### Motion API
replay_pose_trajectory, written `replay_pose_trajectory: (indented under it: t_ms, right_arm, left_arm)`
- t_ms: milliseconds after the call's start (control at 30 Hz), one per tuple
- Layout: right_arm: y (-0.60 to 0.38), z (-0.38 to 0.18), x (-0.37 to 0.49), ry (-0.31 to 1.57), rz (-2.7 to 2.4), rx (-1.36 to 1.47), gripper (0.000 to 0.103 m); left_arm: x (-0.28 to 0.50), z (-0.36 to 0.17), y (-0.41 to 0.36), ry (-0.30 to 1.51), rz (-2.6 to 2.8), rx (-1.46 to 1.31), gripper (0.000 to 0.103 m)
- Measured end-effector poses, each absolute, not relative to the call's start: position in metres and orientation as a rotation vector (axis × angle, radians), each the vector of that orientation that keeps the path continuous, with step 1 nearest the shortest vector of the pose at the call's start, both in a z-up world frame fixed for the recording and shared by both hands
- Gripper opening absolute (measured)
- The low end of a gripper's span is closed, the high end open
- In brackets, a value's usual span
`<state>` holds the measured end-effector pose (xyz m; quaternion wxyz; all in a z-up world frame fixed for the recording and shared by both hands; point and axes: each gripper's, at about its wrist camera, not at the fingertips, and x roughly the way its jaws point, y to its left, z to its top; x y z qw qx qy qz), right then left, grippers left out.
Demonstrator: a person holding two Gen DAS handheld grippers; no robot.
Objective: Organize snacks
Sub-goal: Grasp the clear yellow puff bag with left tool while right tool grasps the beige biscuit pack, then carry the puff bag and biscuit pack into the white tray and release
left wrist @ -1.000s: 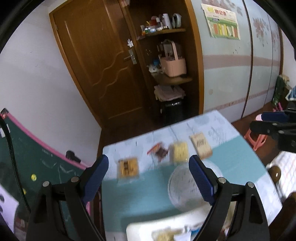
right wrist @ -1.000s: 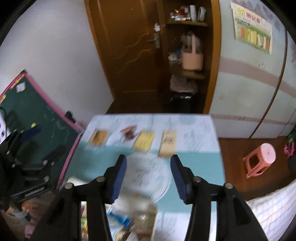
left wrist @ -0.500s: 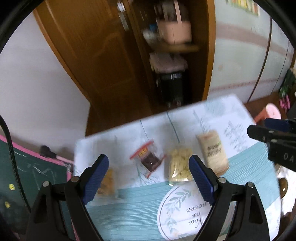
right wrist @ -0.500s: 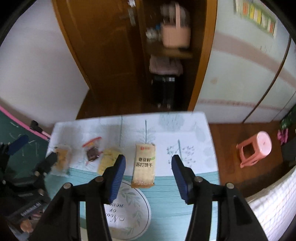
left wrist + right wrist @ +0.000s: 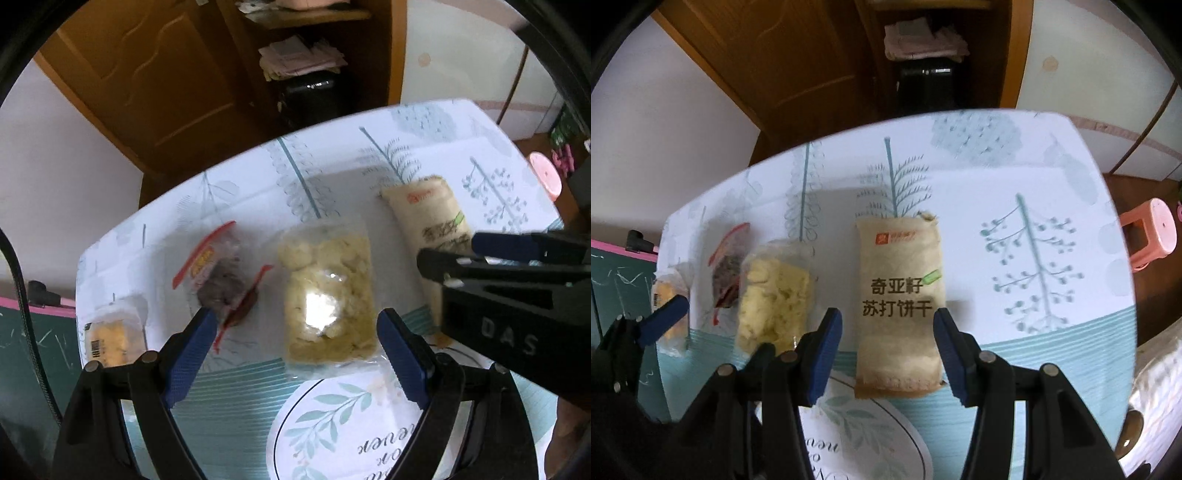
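Observation:
Four snacks lie in a row on the printed tablecloth (image 5: 332, 155): a small yellow pack (image 5: 110, 336), a red-sealed pouch of dark pieces (image 5: 221, 273), a clear bag of pale yellow bites (image 5: 325, 291) and a beige cracker pack (image 5: 899, 295). My left gripper (image 5: 295, 317) is open and points steeply down, its jaws standing either side of the clear bag without touching it. My right gripper (image 5: 886, 315) is open, its blue pads (image 5: 827, 332) flanking the cracker pack with small gaps. In the left wrist view the right gripper (image 5: 448, 249) hangs over the cracker pack (image 5: 428, 218).
A green chalkboard with a pink frame (image 5: 33, 350) stands against the table's left edge. A pink stool (image 5: 1148, 236) sits on the floor to the right. Behind the table are a wooden door (image 5: 155, 85), shelves and a black bin (image 5: 314, 96).
Both grippers have dropped toward the table and tipped downward. The snack row has grown large in both views. The right jaws now straddle the cracker pack, the left jaws the clear bag.

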<state>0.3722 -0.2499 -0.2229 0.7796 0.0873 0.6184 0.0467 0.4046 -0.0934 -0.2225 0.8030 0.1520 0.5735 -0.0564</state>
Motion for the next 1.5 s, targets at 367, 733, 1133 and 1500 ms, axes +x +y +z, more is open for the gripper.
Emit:
replay_pose_trajectory:
  t_ms: [367,733,1133,1500]
  right_arm:
    - [-0.246,-0.235,0.379,1.359,0.043,0.127,0.061]
    - [-0.222,-0.241,0.374,1.336,-0.006,-0.010,0.057]
    - [-0.276,-0.237,0.344,1.352,-0.005,0.141,0.054]
    - [-0.281,-0.194,0.295,1.287,0.096,0.205,0.054]
  left_arm:
    - [0.411,-0.246,-0.090,1.265,-0.107,0.220,0.088]
    - [0.412,-0.255,-0.072,1.290,-0.095,0.116,0.089]
    - [0.409,-0.259,-0.094,1.302,-0.137,0.143,0.058]
    - [0.366,-0.181,-0.083,1.216,-0.146,0.169,0.057]
